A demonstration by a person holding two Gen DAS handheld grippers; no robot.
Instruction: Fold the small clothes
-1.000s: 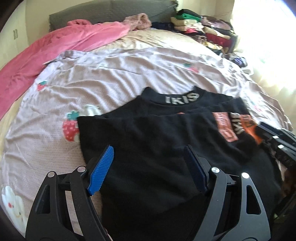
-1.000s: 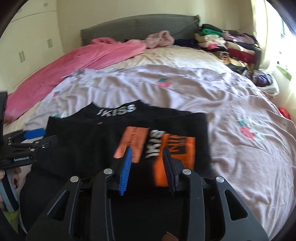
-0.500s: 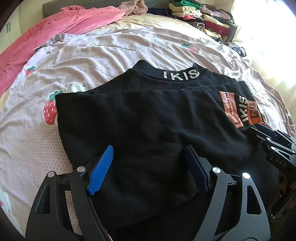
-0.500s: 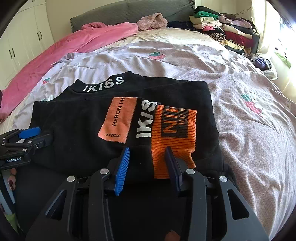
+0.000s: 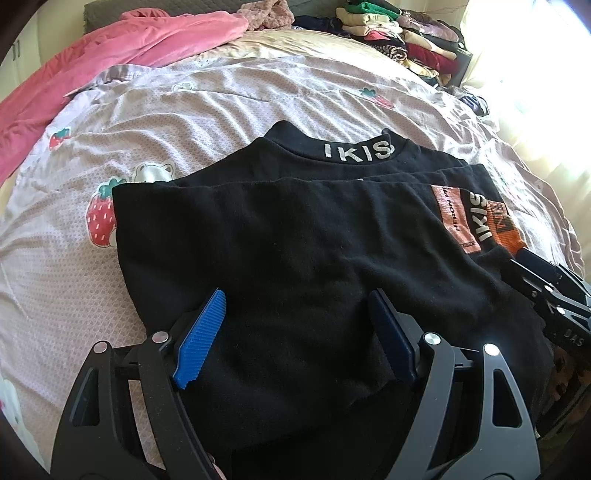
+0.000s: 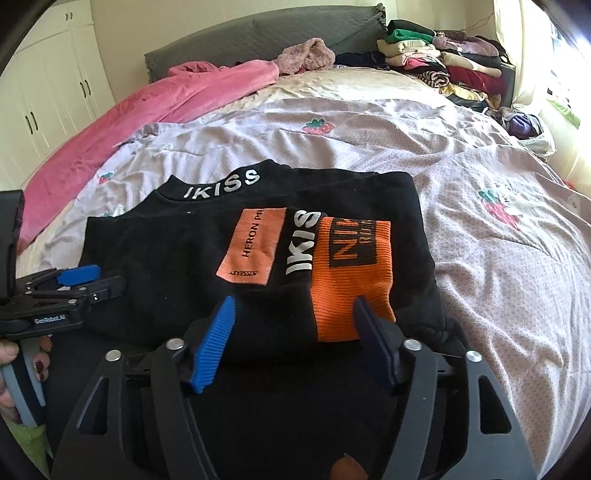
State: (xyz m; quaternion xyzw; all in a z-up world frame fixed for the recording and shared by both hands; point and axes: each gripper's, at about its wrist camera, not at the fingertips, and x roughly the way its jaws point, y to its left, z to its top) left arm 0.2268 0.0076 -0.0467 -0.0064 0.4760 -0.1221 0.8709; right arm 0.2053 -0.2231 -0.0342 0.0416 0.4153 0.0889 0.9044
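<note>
Our right gripper (image 6: 293, 339) has just been opening, jaws now spread over the orange cuff (image 6: 351, 273) without pinching it. Our left gripper (image 5: 297, 339) is spread above the black sweater (image 5: 295, 240), which lies folded on the bed (image 5: 258, 96), collar pointing toward the headboard (image 6: 258, 33).

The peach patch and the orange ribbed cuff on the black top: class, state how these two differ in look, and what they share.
The peach patch is pale, flat and smooth; the orange ribbed cuff is brighter and ridged lengthwise. The patch carries small thin black lettering; the cuff has bold orange letters inside a black block. The patch lies clear of the right gripper; the cuff reaches between its open jaws. Both lie on the black top and bear writing.
</note>
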